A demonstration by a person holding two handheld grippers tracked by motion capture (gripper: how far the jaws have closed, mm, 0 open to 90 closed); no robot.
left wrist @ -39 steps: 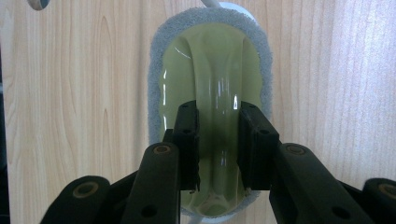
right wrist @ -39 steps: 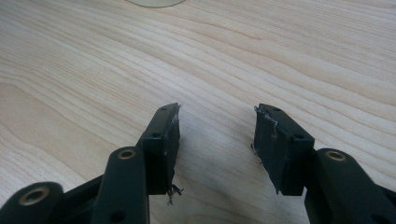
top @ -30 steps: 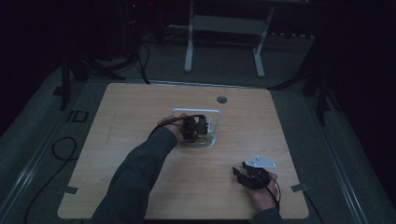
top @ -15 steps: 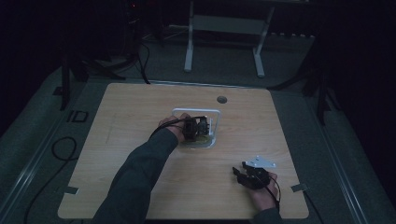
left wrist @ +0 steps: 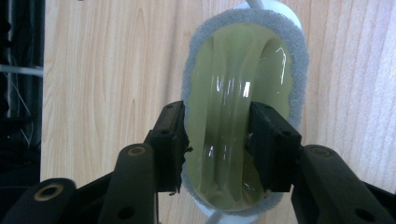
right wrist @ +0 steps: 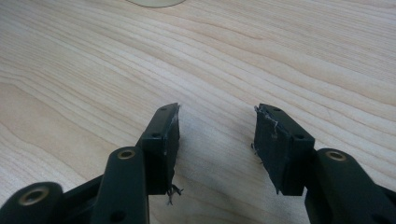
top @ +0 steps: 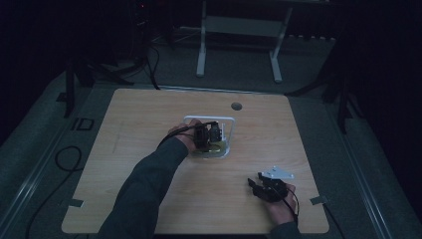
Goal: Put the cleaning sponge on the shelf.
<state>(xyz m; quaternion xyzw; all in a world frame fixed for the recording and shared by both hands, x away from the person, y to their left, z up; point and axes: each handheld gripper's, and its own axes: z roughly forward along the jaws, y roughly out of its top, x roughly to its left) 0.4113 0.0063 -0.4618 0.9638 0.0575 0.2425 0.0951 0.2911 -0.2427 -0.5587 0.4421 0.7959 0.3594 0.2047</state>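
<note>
Left gripper view: left tool half-open over sponge.

A dim lab or recording studio rather than a home: a plain light-wood desk with a round cable port stands alone on grey carpet, black cables trail across the floor beside it, dark stand legs flank it, and a white metal frame stands behind in near darkness

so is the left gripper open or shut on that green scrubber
Open. The left gripper has just been opening; its fingers flank the green scrubber's handle without pressing it.
</note>
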